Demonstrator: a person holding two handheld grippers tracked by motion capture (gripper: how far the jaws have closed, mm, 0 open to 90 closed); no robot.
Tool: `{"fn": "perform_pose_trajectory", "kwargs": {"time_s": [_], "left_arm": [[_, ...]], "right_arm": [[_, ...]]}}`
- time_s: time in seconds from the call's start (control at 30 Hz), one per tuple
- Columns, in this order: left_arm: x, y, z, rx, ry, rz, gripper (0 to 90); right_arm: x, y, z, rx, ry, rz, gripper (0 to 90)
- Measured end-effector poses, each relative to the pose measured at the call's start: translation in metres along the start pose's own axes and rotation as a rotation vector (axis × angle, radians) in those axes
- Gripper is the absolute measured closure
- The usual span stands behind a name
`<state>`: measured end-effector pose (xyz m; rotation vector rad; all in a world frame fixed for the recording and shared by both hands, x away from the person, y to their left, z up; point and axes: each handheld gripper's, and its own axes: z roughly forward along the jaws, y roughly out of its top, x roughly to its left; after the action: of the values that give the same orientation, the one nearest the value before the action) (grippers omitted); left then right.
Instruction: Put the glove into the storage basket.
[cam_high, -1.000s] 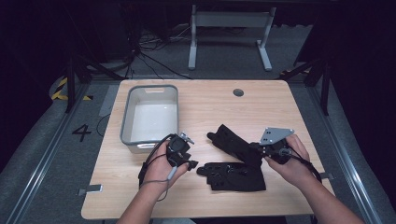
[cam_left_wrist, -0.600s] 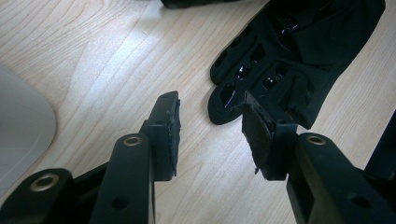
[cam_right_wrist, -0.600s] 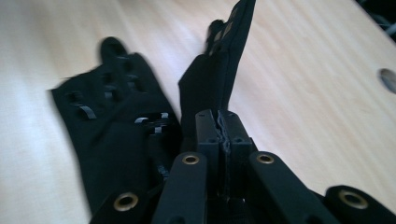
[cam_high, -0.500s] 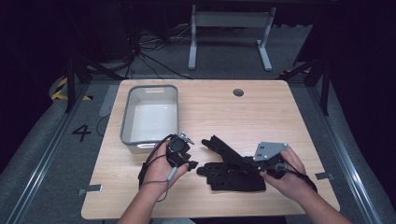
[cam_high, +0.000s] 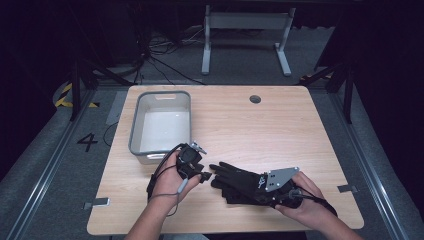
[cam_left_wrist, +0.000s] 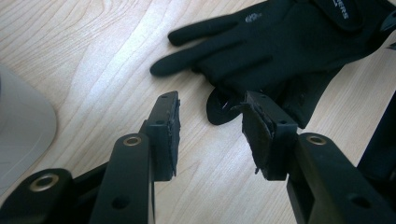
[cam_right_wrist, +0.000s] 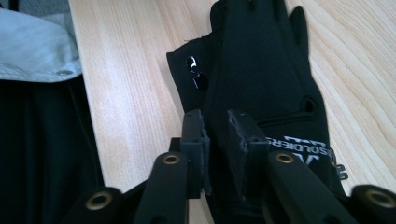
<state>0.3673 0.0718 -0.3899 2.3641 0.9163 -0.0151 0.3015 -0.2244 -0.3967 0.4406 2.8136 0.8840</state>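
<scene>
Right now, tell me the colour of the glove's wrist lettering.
White lettering on the black glove, clearest in the right gripper view.

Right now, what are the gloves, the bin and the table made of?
Gloves: black matte fabric, seemingly; soft folds, stitched seams, white printed lettering. Bin: probably plastic; smooth pale grey walls, rounded rim, faint sheen. Table: light wood or wood-look laminate; grain lines show, but the flat even surface leaves it open.

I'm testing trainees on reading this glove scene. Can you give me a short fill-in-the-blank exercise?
1. The two black gloves lie on the ____ table.
2. The grey bin holds ____.
3. The jaws of the left tongs stand ____, gripping nothing.
4. The upper glove's fingers point toward the ____ tongs.

Missing words: wooden; nothing; open; left
</scene>
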Motion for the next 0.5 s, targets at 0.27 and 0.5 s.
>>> {"fn": "perform_pose_trajectory", "kwargs": {"time_s": [0.27, 0.5], "left_arm": [[-0.004, 0.001, 0.001, 0.007, -0.016, 0.016, 57.0], [-0.009, 0.003, 0.002, 0.012, -0.030, 0.027, 57.0]], "right_arm": [[-0.012, -0.005, -0.025, -0.095, 0.006, 0.102, 71.4], [-0.037, -0.019, -0.034, -0.105, -0.098, 0.270, 68.0]]}}
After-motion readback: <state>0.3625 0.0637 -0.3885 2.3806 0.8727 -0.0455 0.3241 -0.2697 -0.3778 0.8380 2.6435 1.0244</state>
